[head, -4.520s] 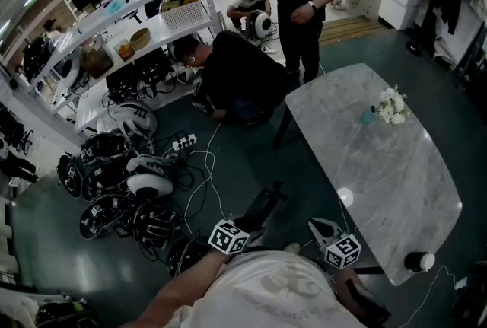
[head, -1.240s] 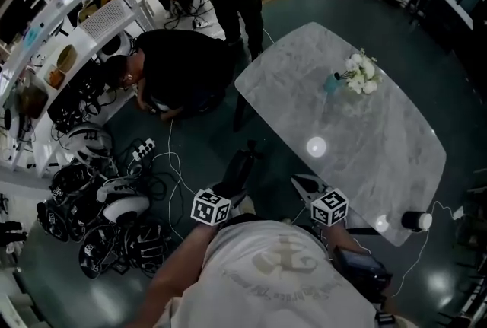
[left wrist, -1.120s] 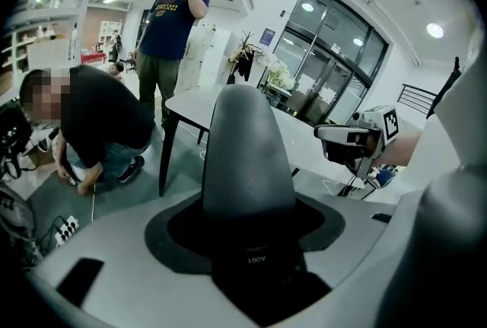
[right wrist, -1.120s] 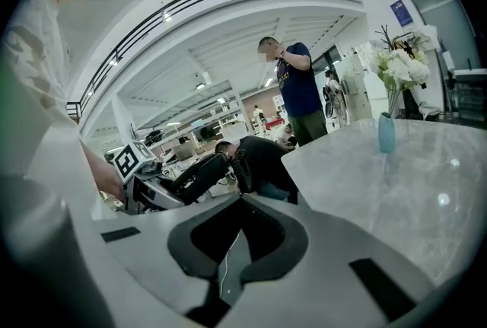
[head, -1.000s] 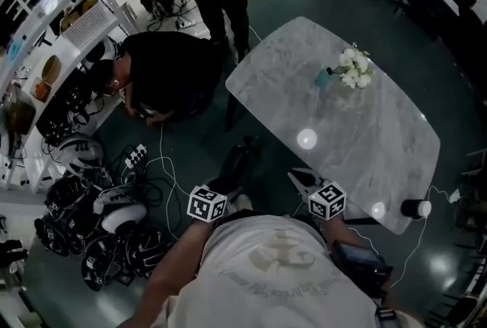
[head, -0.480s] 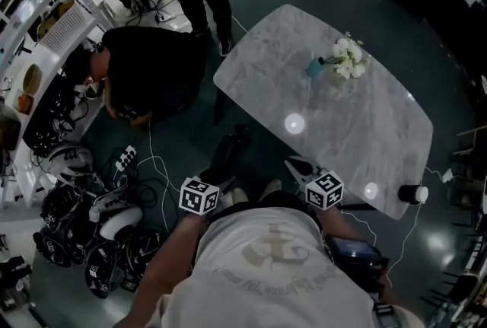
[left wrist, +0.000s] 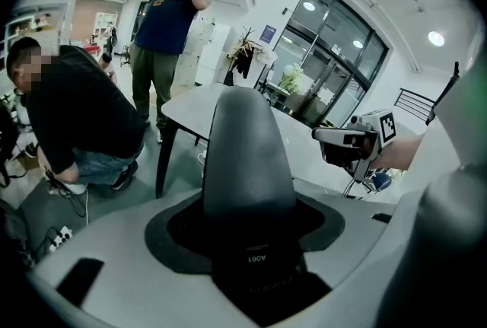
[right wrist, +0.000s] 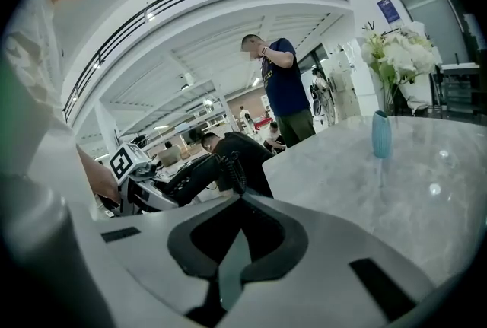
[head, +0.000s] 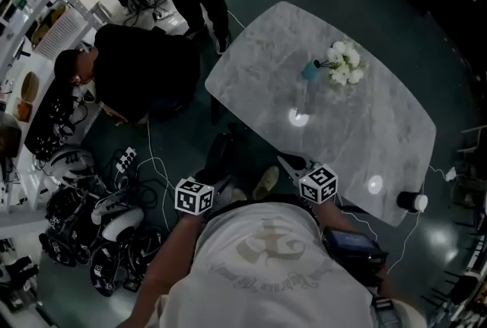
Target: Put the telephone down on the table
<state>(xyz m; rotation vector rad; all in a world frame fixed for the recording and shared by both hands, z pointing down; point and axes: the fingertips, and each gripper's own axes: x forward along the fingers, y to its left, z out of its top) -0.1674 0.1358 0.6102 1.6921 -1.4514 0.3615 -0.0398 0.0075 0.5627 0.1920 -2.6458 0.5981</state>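
The left gripper [head: 208, 179] is clamping the telephone [left wrist: 247, 159], a smooth, matte black, rounded handset with a coiled cord, and is holding it above the floor beside the glossy grey marble table [head: 380, 121]. The right gripper [head: 288, 163] is hanging empty, jaws pressed together.

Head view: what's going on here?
A person stands at the marble table with a gripper in each hand. The left gripper is clamped on a black telephone, held in the air short of the table's edge, not yet set down. The right gripper is shut and empty.
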